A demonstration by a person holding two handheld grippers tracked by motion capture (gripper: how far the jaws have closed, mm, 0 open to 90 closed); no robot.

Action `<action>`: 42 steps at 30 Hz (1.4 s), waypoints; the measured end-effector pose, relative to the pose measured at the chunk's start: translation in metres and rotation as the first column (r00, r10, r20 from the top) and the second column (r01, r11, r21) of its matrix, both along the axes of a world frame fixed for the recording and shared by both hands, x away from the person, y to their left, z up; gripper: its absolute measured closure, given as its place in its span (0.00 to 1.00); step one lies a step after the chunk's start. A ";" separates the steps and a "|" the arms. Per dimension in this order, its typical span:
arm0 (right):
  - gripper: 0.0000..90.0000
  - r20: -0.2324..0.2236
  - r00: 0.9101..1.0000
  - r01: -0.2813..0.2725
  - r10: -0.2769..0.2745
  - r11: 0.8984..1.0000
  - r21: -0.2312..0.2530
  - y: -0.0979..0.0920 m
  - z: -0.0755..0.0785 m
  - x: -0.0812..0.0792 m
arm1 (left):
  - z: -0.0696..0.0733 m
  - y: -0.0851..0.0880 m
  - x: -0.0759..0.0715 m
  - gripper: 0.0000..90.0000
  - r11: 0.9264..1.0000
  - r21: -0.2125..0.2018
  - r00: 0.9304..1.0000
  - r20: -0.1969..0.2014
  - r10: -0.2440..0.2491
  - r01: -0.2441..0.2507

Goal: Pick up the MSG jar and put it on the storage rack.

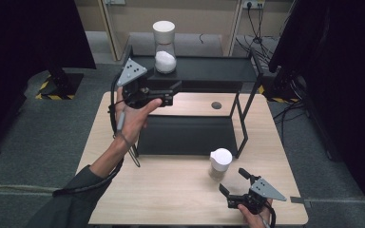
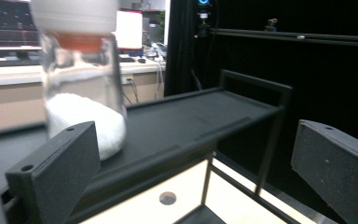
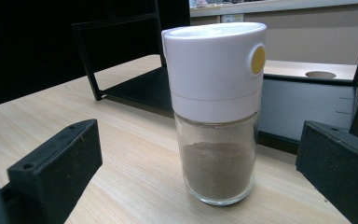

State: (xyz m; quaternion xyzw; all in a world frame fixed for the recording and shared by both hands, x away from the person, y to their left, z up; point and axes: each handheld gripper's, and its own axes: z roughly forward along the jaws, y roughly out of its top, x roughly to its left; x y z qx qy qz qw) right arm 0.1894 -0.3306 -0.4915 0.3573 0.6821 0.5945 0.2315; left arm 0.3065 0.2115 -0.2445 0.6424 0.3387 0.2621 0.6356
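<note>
A glass jar of white powder [image 1: 164,52] with a white lid stands on the top of a black shelf rack [image 1: 209,71]. My left gripper [image 1: 172,93] is held open in the air just in front of that shelf. In the left gripper view the white-powder jar [image 2: 81,93] rises beyond the left jaw, outside the open left gripper [image 2: 196,172]. A second jar [image 1: 220,164] with a white cap and brown powder stands on the wooden table. My right gripper [image 1: 234,181] is open just in front of it. The brown-powder jar [image 3: 216,126] stands ahead of the open right gripper [image 3: 191,177], untouched.
The rack's lower shelf [image 1: 185,135] lies flat on the table [image 1: 171,190], with thin black legs [image 1: 242,123] at its right. A round hole [image 1: 216,105] is in the tabletop behind it. Dark stands and cables surround the table on the grey floor.
</note>
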 end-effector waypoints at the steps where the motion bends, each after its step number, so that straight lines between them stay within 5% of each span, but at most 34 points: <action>1: 0.01 0.001 1.000 -0.001 0.001 1.000 -0.001 0.000 0.000 0.000 | -0.005 0.000 -0.002 0.00 1.000 0.000 1.000 0.001 -0.010 0.010; 19: 0.01 0.001 1.000 0.000 0.000 1.000 -0.001 0.000 0.000 0.000 | -0.067 -0.002 -0.034 0.00 0.993 0.023 0.993 0.017 -0.114 0.113; 31: 0.01 0.002 1.000 -0.002 0.002 1.000 -0.005 0.000 0.000 0.000 | -0.101 0.002 -0.054 0.00 0.989 0.015 0.989 0.009 -0.149 0.149; 42: 0.01 0.003 1.000 0.000 0.000 1.000 -0.006 0.001 0.000 0.000 | -0.142 0.001 -0.067 0.00 0.987 0.060 0.988 0.016 -0.152 0.151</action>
